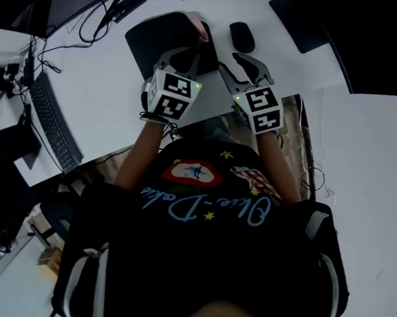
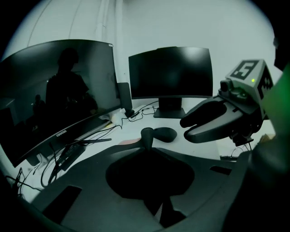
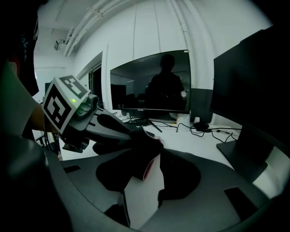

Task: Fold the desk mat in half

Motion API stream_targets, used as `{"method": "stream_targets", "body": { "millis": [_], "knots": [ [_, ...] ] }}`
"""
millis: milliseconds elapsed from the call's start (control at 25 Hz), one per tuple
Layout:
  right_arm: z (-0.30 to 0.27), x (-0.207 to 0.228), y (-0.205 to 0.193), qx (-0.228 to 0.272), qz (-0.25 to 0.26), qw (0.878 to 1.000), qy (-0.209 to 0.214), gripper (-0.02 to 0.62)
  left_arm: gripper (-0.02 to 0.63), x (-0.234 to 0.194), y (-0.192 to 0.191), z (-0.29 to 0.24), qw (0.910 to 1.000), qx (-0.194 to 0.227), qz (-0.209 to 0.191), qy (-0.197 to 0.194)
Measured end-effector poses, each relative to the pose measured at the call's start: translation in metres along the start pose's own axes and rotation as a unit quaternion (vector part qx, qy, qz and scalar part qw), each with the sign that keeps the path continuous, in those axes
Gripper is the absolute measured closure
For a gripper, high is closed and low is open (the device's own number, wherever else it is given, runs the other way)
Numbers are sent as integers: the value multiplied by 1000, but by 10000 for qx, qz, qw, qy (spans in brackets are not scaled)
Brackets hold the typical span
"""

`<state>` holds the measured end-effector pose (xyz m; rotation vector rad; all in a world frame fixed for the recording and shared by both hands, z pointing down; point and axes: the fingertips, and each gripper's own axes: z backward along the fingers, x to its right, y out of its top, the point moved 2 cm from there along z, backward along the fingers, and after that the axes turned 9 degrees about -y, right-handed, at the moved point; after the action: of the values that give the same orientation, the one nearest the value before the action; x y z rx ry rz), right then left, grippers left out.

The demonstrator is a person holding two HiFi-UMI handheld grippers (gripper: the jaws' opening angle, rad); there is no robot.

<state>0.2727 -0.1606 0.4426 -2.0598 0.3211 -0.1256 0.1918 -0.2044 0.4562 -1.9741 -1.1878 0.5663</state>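
My left gripper (image 1: 196,45) is clamped on the raised corner of the desk mat (image 1: 151,41) lying on the white desk (image 1: 107,94), and since the mat looks thin, light and floppy, my right gripper (image 1: 239,58), jaws apart, should pinch the adjacent edge.

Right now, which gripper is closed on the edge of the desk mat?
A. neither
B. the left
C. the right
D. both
B: the left gripper has its jaws shut on the lifted edge of the desk mat, while the right gripper has its jaws apart, pressing on nothing.
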Motion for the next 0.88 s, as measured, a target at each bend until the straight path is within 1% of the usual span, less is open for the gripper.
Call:
{"method": "stream_targets", "body": {
  "millis": [120,240,440,560,600,640,680,720,760,800,880],
  "knots": [
    [2,5,-3,-43,-36,10000,-41,446,568,12,-9,-13,9996,-171,-91,-221],
    [2,7,-5,-57,-55,10000,-60,446,565,19,-15,-19,9985,-323,-296,-313],
    [1,6,-5,-62,-55,10000,-52,446,548,24,-20,-25,9977,-401,-319,-441],
    [2,6,-2,-49,-52,10000,-47,446,506,27,-17,-26,9980,-297,-278,-491],
    [2,6,-1,-42,-46,10000,-55,446,508,28,-16,-26,9980,-248,-251,-530],
    [2,7,0,-34,-41,10000,-67,446,494,30,-16,-27,9977,-237,-245,-592],
    [2,7,1,-25,-38,10000,-81,446,449,33,-16,-28,9971,-250,-259,-670],
    [2,8,2,-15,-37,9999,-95,446,420,35,-16,-29,9965,-259,-280,-747],
    [2,9,2,-6,-38,9999,-106,446,405,37,-16,-29,9960,-255,-279,-814],
    [2,9,3,2,-42,9999,-111,446,391,39,-15,-27,9957,-232,-229,-869],
    [1,9,5,18,-53,9999,-113,446,387,39,-10,-21,9951,-100,48,-983]
  ]
}}
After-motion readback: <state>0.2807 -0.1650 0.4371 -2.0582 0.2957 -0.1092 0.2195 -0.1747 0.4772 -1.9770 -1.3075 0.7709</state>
